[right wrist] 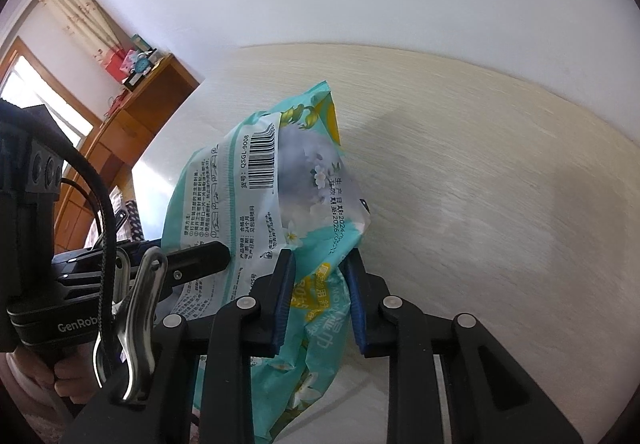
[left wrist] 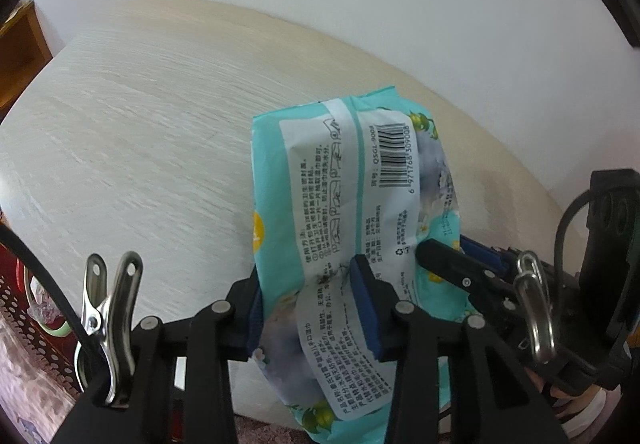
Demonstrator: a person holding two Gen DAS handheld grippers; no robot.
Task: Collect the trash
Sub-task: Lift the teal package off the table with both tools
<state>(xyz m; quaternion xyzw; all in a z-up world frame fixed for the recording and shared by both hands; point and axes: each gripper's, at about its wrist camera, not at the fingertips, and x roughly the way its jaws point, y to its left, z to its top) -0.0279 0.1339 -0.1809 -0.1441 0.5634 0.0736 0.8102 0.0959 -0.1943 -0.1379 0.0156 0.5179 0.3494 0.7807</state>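
Wipes packet (left wrist: 352,204) bottom cut off by frame edge; small print too fine to read.

One teal wet-wipe packet (left wrist: 352,204) is in view, printed with one barcode (left wrist: 394,156). Two grippers appear: the left gripper (left wrist: 312,308) and the right gripper (right wrist: 320,304), each with two blue-padded fingers. There is one pale wooden table (left wrist: 140,148), one metal clip (left wrist: 110,320) beside each gripper, and one brown wooden cabinet (right wrist: 132,124).
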